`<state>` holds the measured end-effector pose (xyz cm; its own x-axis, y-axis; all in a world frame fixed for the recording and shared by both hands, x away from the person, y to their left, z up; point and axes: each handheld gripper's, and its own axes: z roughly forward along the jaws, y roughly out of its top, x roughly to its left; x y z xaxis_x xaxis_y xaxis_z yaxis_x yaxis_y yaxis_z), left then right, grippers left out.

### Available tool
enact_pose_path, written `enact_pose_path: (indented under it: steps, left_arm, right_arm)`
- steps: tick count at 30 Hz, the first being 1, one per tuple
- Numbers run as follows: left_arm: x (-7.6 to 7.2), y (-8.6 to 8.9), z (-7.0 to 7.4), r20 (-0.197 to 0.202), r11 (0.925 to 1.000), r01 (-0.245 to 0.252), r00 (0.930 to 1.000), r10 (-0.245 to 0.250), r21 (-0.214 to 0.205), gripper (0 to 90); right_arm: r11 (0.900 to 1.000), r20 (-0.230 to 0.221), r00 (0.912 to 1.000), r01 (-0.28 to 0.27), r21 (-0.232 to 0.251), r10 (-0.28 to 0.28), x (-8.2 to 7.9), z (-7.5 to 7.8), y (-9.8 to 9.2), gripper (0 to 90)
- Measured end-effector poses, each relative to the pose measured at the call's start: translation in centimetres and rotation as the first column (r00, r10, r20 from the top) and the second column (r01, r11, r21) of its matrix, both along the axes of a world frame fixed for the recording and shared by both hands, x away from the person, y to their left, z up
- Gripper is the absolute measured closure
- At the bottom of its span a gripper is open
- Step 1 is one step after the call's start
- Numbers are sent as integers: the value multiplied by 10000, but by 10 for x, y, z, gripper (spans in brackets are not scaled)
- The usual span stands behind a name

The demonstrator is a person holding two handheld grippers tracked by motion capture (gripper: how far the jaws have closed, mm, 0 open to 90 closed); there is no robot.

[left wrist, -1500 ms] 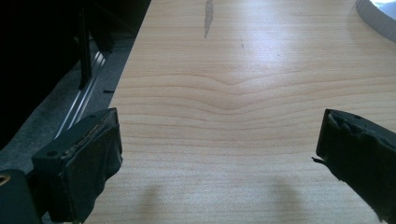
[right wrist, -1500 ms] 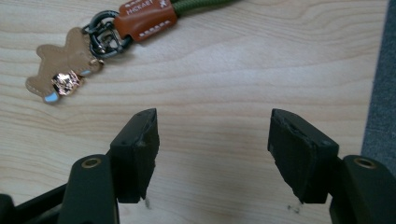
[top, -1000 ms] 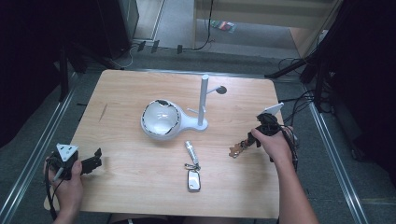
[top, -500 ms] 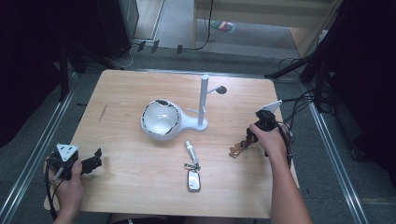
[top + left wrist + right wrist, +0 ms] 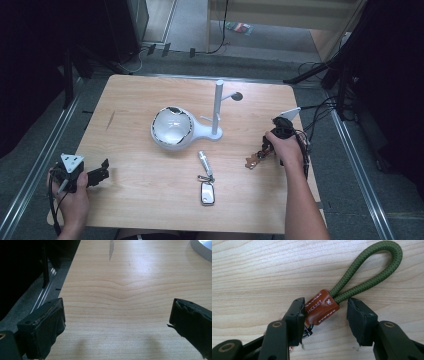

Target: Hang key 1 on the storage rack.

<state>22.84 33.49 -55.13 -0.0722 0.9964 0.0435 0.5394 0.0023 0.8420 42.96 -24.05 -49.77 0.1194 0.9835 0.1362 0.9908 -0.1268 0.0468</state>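
Right tongs closing around brown leather tab, right pad short; its ring half hidden.

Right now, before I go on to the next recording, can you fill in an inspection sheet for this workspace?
Surface: wooden table, one dark streak near its left edge.
Job's things: key strap, brown leather tab with green cord loop, flat on the table between the jaws of the right hand-held gripper.
Clutter: white lamp with its post mid-table; car key near the front edge.
Grippers: the right one's jaws have just been closing; one pad touches the tab, the other is apart. Left hand-held gripper open over bare wood.
Cables: black leads behind the right hand.
Surroundings: grey floor, metal rails, dark stands.
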Motion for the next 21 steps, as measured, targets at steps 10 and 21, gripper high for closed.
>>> enact_pose_path:
  steps: [10, 21]
  left_arm:
    - [0, 0, 0, 5, 10000, -11, 10000, 11, 1, 4]
    - [0, 0, 0, -6, 10000, 5, 10000, -5, 12, 4]
  right_arm:
    - [9996, 87, 9997, 223, 185, -225, 3, -2, 1, 556]
    - [9998, 131, 9997, 201, -60, -200, 3, -5, 7, 608]
